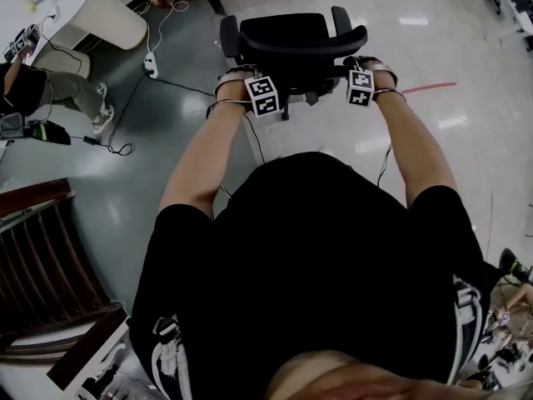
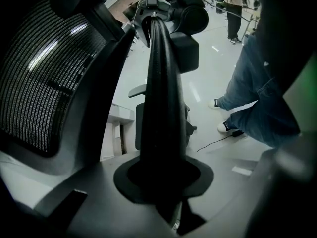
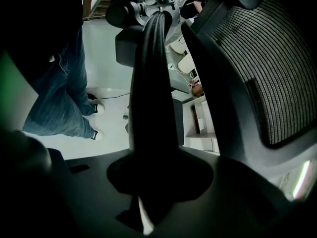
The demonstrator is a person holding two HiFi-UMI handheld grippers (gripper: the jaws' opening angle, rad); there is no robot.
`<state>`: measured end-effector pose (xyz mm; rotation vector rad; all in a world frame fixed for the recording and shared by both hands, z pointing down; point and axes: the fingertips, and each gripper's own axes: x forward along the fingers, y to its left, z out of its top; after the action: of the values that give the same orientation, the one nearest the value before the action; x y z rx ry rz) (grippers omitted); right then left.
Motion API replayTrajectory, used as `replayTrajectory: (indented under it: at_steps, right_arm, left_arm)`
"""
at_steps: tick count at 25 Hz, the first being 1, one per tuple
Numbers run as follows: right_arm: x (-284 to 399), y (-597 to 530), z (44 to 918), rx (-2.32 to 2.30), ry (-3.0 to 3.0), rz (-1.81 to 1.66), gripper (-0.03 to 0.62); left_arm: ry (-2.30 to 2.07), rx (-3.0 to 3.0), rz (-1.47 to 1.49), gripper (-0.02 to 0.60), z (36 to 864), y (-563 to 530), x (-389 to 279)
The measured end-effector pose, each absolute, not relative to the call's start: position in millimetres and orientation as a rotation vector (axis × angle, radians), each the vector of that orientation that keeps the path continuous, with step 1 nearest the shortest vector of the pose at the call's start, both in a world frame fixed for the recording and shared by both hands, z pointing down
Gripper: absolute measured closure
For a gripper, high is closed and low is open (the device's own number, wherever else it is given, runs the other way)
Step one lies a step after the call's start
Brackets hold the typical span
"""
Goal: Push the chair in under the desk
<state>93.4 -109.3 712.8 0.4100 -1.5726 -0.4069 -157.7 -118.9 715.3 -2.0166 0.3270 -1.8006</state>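
Observation:
In the head view the black office chair point(image 1: 287, 44) stands on the grey floor in front of me, its back turned toward me. Both arms reach out to it. My left gripper point(image 1: 250, 86) is at the left edge of the backrest and my right gripper point(image 1: 366, 77) at the right edge, beside the armrest. In the left gripper view the jaws form one dark column with no gap, and the left gripper point(image 2: 157, 21) ends at the chair's bracket beside the mesh backrest point(image 2: 44, 78). The right gripper point(image 3: 157, 16) looks the same, with the mesh backrest point(image 3: 267, 58) on its right. Whether the tips grip the frame is hidden.
A person in jeans point(image 2: 252, 98) stands beyond the chair. Another person point(image 1: 50, 90) sits at the far left by a white rounded desk point(image 1: 92, 7). A power strip with cables point(image 1: 151, 63) lies on the floor. A dark wooden chair point(image 1: 42, 265) is at my lower left.

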Motion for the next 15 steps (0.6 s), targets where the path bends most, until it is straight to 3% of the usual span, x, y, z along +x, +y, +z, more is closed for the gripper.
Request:
replayTrajectory:
  at_steps: [15]
  right_arm:
    - [97,-161,708,0.464,-1.567,-0.406,0.485]
  left_arm:
    - [0.303,-1.999,-1.78,0.508,712,-177,-153]
